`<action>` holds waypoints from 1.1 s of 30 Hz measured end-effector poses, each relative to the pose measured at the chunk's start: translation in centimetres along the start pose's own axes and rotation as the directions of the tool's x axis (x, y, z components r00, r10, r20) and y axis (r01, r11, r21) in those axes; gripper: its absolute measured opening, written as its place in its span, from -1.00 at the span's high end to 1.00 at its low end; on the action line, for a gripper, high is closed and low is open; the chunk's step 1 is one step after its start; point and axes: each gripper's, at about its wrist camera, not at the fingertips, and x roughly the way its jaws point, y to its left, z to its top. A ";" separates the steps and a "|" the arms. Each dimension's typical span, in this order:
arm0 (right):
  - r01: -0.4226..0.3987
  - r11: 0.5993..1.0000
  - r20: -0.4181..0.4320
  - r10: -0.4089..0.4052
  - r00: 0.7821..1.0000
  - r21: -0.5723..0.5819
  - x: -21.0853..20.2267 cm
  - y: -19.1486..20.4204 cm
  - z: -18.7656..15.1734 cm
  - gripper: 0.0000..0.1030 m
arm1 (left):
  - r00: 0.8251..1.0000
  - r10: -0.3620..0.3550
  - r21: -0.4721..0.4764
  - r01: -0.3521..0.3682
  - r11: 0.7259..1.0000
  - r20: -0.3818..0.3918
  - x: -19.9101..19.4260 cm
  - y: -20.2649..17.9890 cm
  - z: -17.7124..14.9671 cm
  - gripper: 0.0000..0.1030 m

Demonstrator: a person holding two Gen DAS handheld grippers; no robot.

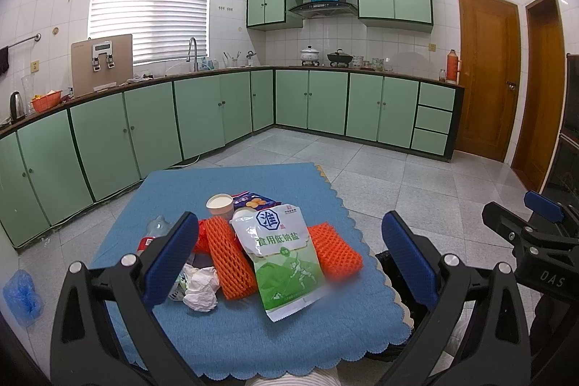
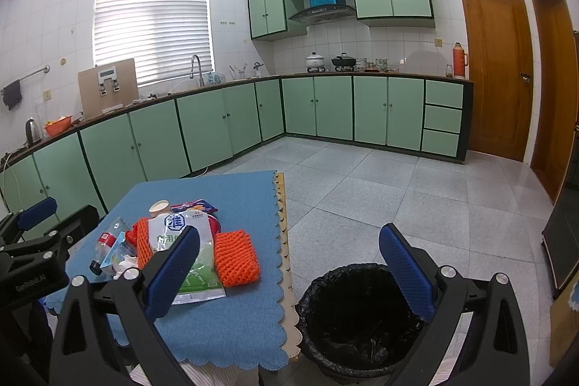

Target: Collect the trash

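Evidently nothing was collected yet: both left tongs (image 1: 289, 255) and right tongs (image 2: 289, 272) gaped wide, empty. Next, grasp the salt bag (image 1: 286, 259) mid-counter (image 1: 325, 342), for the bin (image 2: 358, 321).

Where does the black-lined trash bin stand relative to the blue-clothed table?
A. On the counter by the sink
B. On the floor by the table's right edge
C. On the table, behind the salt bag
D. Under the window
B: in the right wrist view the trash bin stands on the floor tiles beside the right edge of the table.

Salt bag (image 1: 286, 259) atop orange foam nets (image 1: 231, 263), black-lined bin (image 2: 356, 317) beside
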 end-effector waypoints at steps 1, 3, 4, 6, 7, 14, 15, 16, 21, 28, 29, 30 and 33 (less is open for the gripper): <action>0.000 1.000 0.000 0.000 1.000 0.000 0.0 0.0 0.0 -0.88 | 1.000 0.000 0.001 0.000 1.000 -0.001 0.0 0.0 0.0 -0.90; -0.001 1.000 -0.001 0.001 1.000 0.000 0.0 0.0 0.0 -0.88 | 1.000 0.000 0.000 0.000 1.000 -0.001 0.0 0.0 0.0 -0.90; -0.001 1.000 -0.001 0.001 1.000 0.001 0.0 0.0 0.0 -0.88 | 1.000 0.000 0.000 0.000 1.000 -0.001 0.0 0.0 0.0 -0.90; 0.000 1.000 -0.001 0.000 1.000 0.001 -0.1 -0.1 0.1 -0.88 | 1.000 0.000 0.000 0.000 1.000 -0.001 0.0 0.0 0.0 -0.90; -0.001 1.000 -0.001 0.001 1.000 0.001 -0.1 -0.1 0.1 -0.88 | 1.000 0.001 0.000 -0.001 1.000 0.000 0.0 0.0 0.0 -0.90; -0.001 1.000 -0.001 0.001 1.000 0.002 -0.1 -0.1 0.1 -0.88 | 1.000 0.001 0.000 -0.001 1.000 -0.001 0.2 0.1 -0.1 -0.90; -0.001 1.000 0.000 0.001 1.000 0.002 -0.1 -0.1 0.1 -0.88 | 1.000 0.001 0.000 -0.001 1.000 -0.001 0.2 0.1 -0.1 -0.90; -0.001 1.000 0.000 0.001 1.000 0.002 -0.1 -0.1 0.1 -0.88 | 1.000 0.001 0.001 -0.001 1.000 -0.001 0.2 0.1 -0.1 -0.90; 0.000 1.000 -0.001 0.000 1.000 0.004 0.3 0.2 0.0 -0.88 | 1.000 0.001 0.001 -0.001 1.000 -0.002 0.2 0.1 -0.1 -0.90; -0.001 1.000 0.000 0.001 1.000 0.005 0.3 0.2 -0.1 -0.88 | 1.000 0.001 0.002 -0.001 1.000 -0.002 0.2 0.1 -0.1 -0.90; -0.001 1.000 0.000 0.001 1.000 0.006 0.4 0.2 0.0 -0.88 | 1.000 0.002 0.002 -0.002 1.000 -0.002 0.2 0.1 -0.1 -0.90; -0.001 1.000 0.000 0.001 1.000 0.007 0.4 0.2 0.0 -0.88 | 1.000 0.002 0.002 -0.002 1.000 -0.001 0.2 0.1 -0.1 -0.90; -0.002 1.000 0.000 0.002 1.000 0.006 0.3 0.2 0.0 -0.88 | 1.000 0.001 0.002 -0.001 1.000 -0.002 0.2 0.1 -0.1 -0.90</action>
